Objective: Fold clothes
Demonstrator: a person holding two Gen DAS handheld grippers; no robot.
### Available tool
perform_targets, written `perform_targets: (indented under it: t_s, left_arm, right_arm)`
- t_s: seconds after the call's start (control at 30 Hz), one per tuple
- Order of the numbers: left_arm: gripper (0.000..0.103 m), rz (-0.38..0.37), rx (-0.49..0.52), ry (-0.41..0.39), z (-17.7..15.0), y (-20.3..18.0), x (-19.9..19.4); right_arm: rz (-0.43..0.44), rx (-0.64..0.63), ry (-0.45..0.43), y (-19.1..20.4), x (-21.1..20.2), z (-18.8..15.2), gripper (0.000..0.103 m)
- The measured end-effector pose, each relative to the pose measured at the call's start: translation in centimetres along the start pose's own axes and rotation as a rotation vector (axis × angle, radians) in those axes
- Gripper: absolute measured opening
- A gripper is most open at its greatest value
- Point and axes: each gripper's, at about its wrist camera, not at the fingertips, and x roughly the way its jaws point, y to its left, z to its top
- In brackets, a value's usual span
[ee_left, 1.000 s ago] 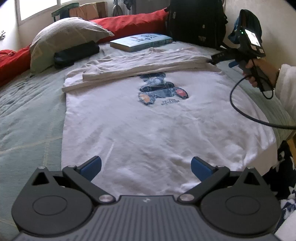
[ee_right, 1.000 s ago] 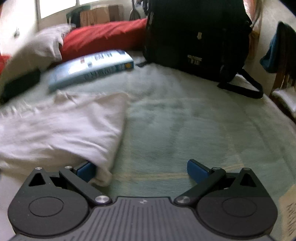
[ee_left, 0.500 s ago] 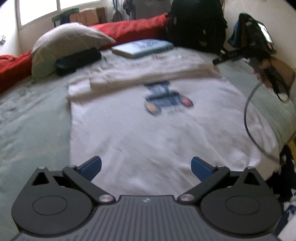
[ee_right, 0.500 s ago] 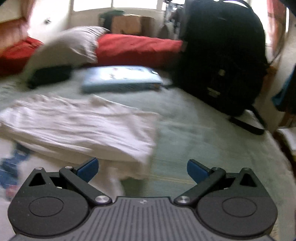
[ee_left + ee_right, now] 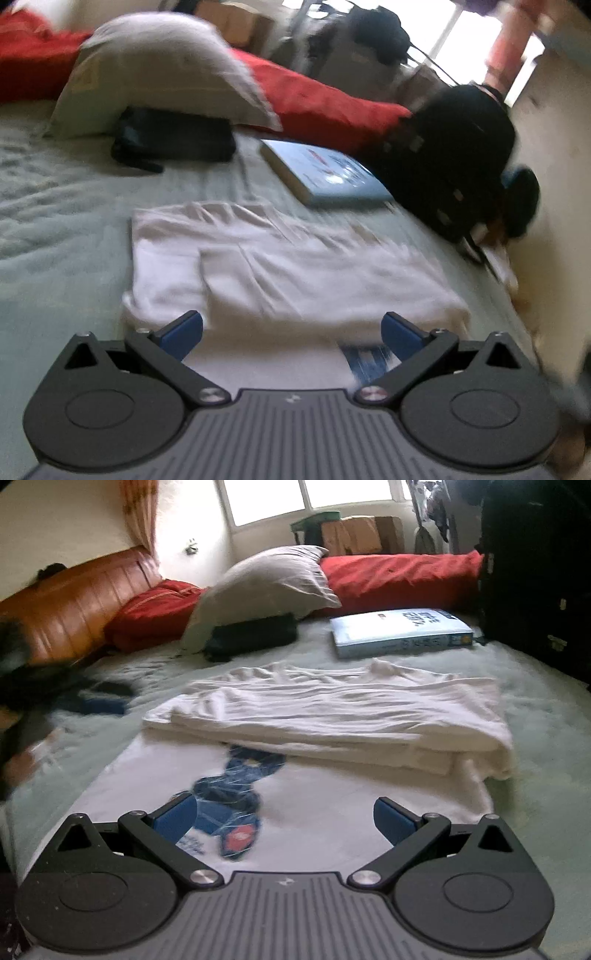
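Left gripper [image 5: 291,330]: jaws spread wide, blue fingertips [image 5: 183,328] well apart, nothing held between them. Right gripper [image 5: 284,814]: jaws likewise spread wide, blue pads [image 5: 391,818] well apart, nothing gripped. Both point forward and slightly downward.

Left tool [image 5: 291,330] and right tool [image 5: 285,816], black linkages, blue pads, ribbed grey housing, silver screws

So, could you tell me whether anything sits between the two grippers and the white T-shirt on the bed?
Nothing visible does. Both the left gripper and right gripper hang directly over the T-shirt, jaws open and empty.
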Motion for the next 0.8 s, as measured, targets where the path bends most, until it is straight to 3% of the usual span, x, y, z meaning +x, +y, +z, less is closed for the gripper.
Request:
perform_targets:
  t_s: [0.13,0.3,0.43,0.6,0.63,0.77,0.8]
  left_arm:
    - [0.100,-0.042,-0.153,0.081,2.3,3.5,4.1]
    - [0.100,-0.082,-0.265,0.155,1.9,5.7,6.8]
    - [0.100,-0.196,-0.307,0.164,2.1,6.1,7.4]
    - [0.097,-0.204,-0.283,0.182,2.0,5.9,8.2]
    - [0.093,-0.189,-0.271,0.177,2.0,5.9,8.2]
    - [0.033,-0.063,-0.204,0.170,1.9,5.7,7.6]
    - [0.030,-0.045,-0.181,0.167,1.9,5.4,7.5]
  right_arm:
    - [0.017,0.015,-0.009,0.1,-0.1,-0.5,0.103]
    - [0.018,0.029,-0.009,-0.4,0.3,-0.6,0.103]
    - [0.037,0.046,-0.012,-0.6,0.5,-0.8,0.103]
    - [0.047,0.067,-0.011,-0.9,0.8,-1.2,0.103]
    - [0.044,0.071,-0.010,-1.0,0.8,-1.3,0.103]
    - [0.026,0.095,-0.004,-1.6,0.7,-1.7,0.103]
    - [0.022,0.100,-0.005,-1.7,0.7,-1.8,0.103]
